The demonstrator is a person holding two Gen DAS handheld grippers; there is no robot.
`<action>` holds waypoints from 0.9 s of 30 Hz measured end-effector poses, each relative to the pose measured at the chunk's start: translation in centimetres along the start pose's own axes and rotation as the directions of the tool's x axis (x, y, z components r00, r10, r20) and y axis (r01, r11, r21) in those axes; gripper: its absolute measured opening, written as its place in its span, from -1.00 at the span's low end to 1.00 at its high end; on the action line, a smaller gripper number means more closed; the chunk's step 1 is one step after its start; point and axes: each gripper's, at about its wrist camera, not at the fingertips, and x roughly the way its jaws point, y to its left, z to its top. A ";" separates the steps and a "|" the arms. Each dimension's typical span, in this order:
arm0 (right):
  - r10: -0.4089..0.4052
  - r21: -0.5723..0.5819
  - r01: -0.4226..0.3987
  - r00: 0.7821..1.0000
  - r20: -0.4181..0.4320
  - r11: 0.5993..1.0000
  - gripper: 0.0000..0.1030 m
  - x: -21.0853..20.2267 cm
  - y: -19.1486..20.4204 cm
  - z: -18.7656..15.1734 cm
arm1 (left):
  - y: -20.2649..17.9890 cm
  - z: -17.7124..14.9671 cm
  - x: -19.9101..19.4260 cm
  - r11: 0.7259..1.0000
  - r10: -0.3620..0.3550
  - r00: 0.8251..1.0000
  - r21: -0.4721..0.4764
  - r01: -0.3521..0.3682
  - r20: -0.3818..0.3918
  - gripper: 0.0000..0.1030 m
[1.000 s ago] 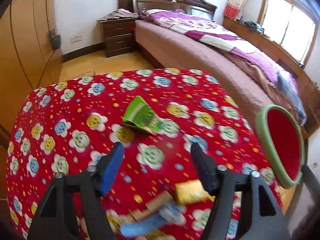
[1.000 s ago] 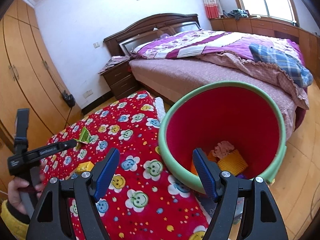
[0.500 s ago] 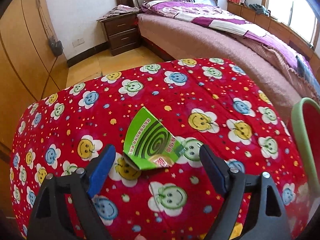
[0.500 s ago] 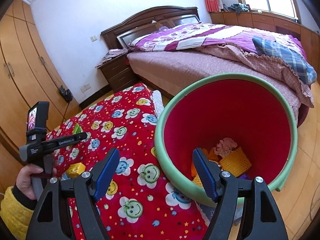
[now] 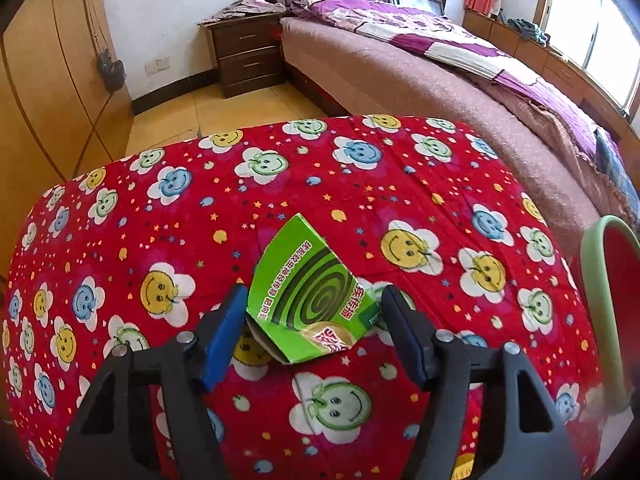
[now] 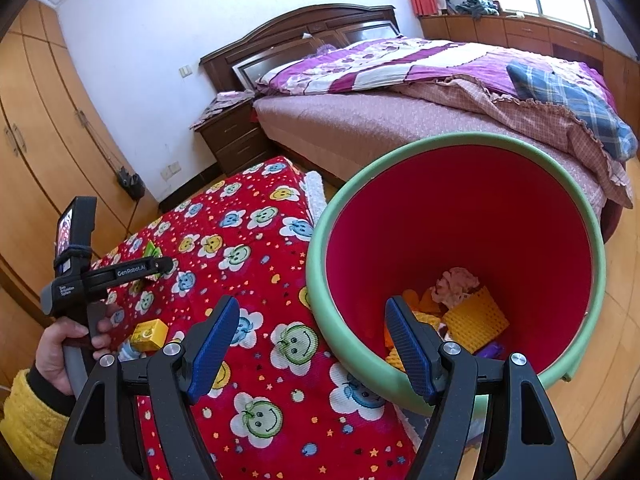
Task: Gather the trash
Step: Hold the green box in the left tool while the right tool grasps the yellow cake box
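A flattened green mosquito-coil box (image 5: pixel 308 296) lies on the red smiley-flower cloth (image 5: pixel 192 208). My left gripper (image 5: pixel 312 328) straddles its near end and its jaws are closing, the blue pads just beside the box's edges without clearly pressing it. From the right wrist, the left gripper (image 6: pixel 120 272) is seen in a person's hand, over the green box (image 6: pixel 152 252). My right gripper (image 6: pixel 312 332) stands open, one finger on each side of the green rim of the red bin (image 6: pixel 460 140). Yellow, orange and pink trash (image 6: pixel 460 312) lies in the bin.
A small yellow box (image 6: pixel 150 334) and a blue scrap (image 6: pixel 128 350) lie on the cloth near the person's hand. The bin's rim (image 5: pixel 596 280) shows at the cloth's right edge. Beyond are a bed (image 5: pixel 420 64), a nightstand (image 5: pixel 244 52) and wooden wardrobes (image 5: pixel 48 80).
My left gripper has moved forward over the cloth, away from the yellow box and up to the green box, which now sits between its jaws. The right gripper stays at the bin.
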 end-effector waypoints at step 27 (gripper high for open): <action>0.070 -0.137 -0.082 0.994 -0.087 0.987 0.49 1.6 9.9 -2.5 | 9.0 -6.6 -9.9 0.986 0.033 0.992 -0.168 -0.011 0.124 0.34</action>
